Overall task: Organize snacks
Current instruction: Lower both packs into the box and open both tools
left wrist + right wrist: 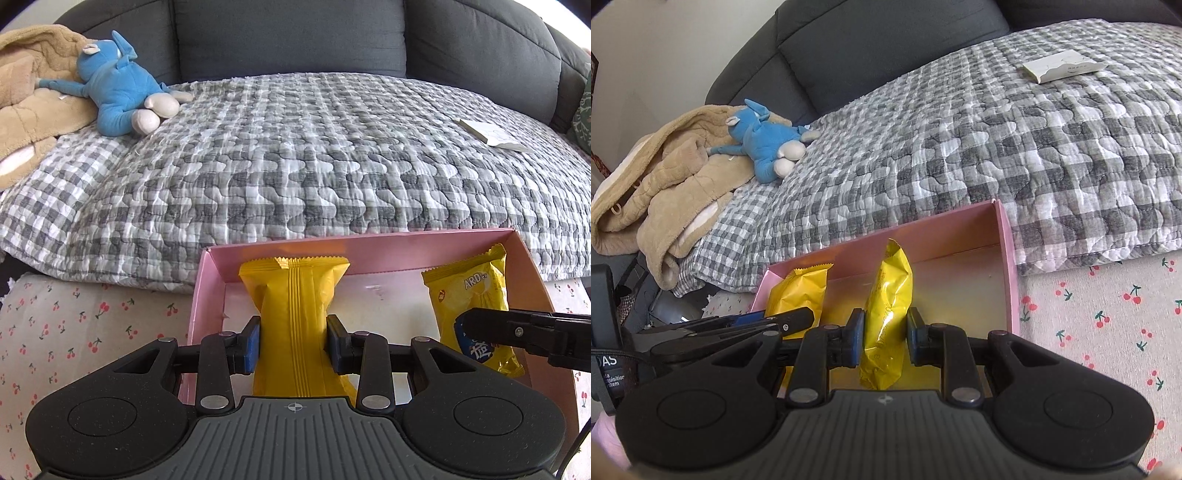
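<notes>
An open pink box (402,246) with a white floor lies on a cherry-print cloth. My left gripper (294,341) is shut on an orange-yellow snack packet (295,295), back side up, over the box's left part. My right gripper (885,334) is shut on a glossy yellow snack packet (888,291), held on edge over the box (1006,266). In the left wrist view that packet (472,295) shows at the right with the right gripper's fingers (517,328) across it. In the right wrist view the orange-yellow packet (799,291) and the left gripper's fingers (790,320) show at the left.
A grey checked quilt (314,155) covers the sofa seat behind the box. A blue plush toy (118,85) and a tan fleece garment (26,96) lie at the far left. A small white packet (493,134) lies on the quilt at the right.
</notes>
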Demonstrator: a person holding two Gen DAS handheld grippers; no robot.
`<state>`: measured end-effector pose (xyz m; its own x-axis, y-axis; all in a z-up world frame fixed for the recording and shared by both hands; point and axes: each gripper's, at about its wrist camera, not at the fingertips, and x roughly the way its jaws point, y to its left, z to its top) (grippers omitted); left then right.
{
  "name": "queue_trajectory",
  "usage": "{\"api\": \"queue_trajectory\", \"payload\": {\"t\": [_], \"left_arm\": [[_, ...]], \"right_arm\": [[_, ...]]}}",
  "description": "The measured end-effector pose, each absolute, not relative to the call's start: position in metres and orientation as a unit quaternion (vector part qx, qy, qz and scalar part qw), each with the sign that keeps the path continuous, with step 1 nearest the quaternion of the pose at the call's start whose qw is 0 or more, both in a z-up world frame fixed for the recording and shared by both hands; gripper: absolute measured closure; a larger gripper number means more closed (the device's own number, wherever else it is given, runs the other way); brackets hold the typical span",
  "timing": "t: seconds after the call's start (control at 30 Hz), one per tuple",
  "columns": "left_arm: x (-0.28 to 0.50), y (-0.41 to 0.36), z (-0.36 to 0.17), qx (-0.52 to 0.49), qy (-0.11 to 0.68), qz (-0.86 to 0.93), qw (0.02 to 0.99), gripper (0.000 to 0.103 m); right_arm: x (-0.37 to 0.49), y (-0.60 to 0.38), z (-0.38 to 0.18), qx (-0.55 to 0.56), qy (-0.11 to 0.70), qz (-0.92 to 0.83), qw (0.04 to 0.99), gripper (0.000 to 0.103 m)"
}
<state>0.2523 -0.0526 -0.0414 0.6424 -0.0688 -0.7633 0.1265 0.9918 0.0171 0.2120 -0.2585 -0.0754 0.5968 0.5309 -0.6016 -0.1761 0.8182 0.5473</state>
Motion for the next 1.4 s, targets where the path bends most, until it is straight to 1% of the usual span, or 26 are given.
{"api": "queue_trajectory", "payload": {"t": [0.2,0.33,0.37,0.4,0.5,0.57,0.73,0.8,0.93,1.1,1.2,1.4], "left_arm": [[0.255,-0.056,-0.047,0.044,0.421,-0.047,0.905,0.069],[0.255,-0.059,-0.046,0.057,0.427,-0.052,0.901,0.066],[0.255,-0.059,-0.046,0.061,0.429,-0.054,0.9,0.065],[0.255,-0.06,-0.045,0.063,0.431,-0.054,0.898,0.06],[0.251,-0.059,-0.042,0.061,0.43,-0.057,0.899,0.049],[0.249,-0.06,-0.04,0.061,0.431,-0.058,0.898,0.045],[0.242,-0.062,-0.037,0.066,0.433,-0.061,0.897,0.035],[0.238,-0.062,-0.035,0.065,0.432,-0.063,0.897,0.03],[0.23,-0.06,-0.031,0.062,0.434,-0.064,0.897,0.026],[0.216,-0.054,-0.021,0.053,0.431,-0.065,0.898,0.019],[0.201,-0.048,-0.012,0.052,0.424,-0.071,0.902,0.015],[0.17,-0.021,-0.008,0.042,0.42,-0.07,0.904,0.009]], "right_arm": [[0.218,-0.25,-0.073,0.204,0.396,0.208,0.87,0.081],[0.218,-0.252,-0.069,0.207,0.393,0.211,0.871,0.075],[0.218,-0.254,-0.068,0.207,0.392,0.212,0.871,0.07],[0.218,-0.256,-0.066,0.206,0.391,0.21,0.872,0.065],[0.215,-0.26,-0.061,0.204,0.385,0.212,0.875,0.06],[0.214,-0.262,-0.058,0.199,0.384,0.213,0.876,0.057],[0.206,-0.261,-0.052,0.174,0.384,0.216,0.881,0.047],[0.201,-0.262,-0.05,0.165,0.385,0.219,0.881,0.04],[0.193,-0.265,-0.042,0.153,0.382,0.223,0.884,0.033],[0.178,-0.266,-0.032,0.138,0.372,0.232,0.888,0.019],[0.168,-0.266,-0.029,0.122,0.368,0.236,0.891,0.013],[0.146,-0.263,-0.024,0.081,0.352,0.241,0.901,0.005]]}}
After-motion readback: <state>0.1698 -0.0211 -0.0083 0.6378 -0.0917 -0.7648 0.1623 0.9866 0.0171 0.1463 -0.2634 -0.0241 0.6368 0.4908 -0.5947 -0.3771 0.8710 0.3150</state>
